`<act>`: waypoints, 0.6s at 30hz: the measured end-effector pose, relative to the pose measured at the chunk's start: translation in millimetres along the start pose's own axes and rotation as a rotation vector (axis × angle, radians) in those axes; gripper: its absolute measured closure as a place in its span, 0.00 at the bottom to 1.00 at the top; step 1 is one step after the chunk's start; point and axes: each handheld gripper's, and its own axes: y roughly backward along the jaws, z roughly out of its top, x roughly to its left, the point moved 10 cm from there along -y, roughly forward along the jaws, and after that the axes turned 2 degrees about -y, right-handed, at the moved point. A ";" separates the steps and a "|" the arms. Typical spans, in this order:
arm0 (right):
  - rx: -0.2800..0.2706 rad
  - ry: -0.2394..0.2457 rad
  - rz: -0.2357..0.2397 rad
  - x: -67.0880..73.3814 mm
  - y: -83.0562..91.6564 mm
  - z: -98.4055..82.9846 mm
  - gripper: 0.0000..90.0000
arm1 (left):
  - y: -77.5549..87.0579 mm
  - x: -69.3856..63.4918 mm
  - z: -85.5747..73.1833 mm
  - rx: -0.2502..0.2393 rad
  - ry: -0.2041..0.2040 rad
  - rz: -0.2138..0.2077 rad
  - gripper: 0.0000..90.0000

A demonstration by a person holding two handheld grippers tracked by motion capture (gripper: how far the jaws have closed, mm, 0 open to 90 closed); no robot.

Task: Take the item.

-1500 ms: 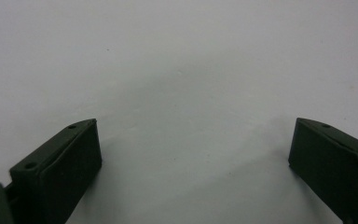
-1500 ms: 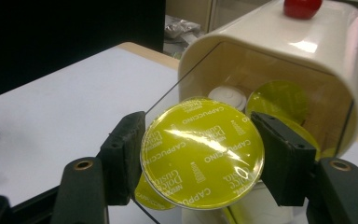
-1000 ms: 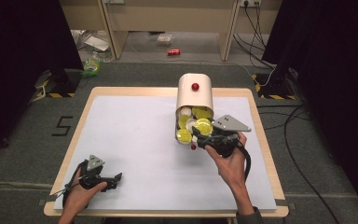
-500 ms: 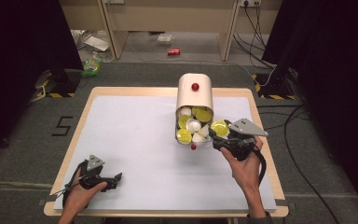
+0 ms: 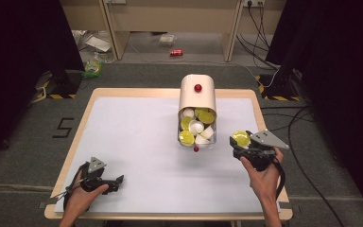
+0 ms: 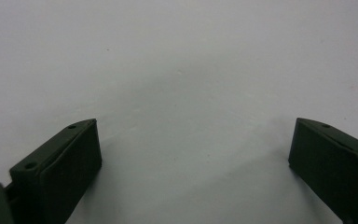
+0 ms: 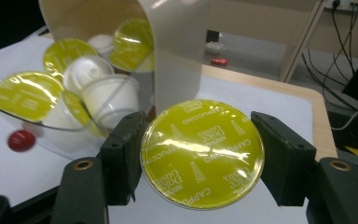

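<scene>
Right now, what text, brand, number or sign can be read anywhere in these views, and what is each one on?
"CAPPUCCINO": around the yellow lid of the capsule held in the right claw.
"Dolce Gusto": on the same lid, repeated.
"5": dark mark on the floor, left of the table.
Lids of the capsules in the dispenser: print too blurred to read.
Red can on the floor: too small to read.

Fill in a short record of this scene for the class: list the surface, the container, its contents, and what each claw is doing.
surface: table with a pale mat
container: cream dispenser with a clear open drawer facing the person
contents: yellow-lidded and white coffee pods
right claw: shut on one yellow-lidded pod, right of the dispenser
left claw: open, holding nothing, low over the mat at the near left
</scene>
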 end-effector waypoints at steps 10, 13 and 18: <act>0.051 -0.026 -0.024 -15.8 -5.0 -35.1 0.43 | 0.0 0.0 0.0 0.000 0.000 0.000 0.02; 0.062 -0.029 -0.027 -18.2 -5.1 -41.5 0.43 | 0.1 0.0 -0.1 0.000 0.000 0.000 0.02; 0.072 -0.034 -0.030 -20.7 -3.9 -49.7 0.43 | 0.0 0.0 0.0 0.000 0.000 0.000 0.02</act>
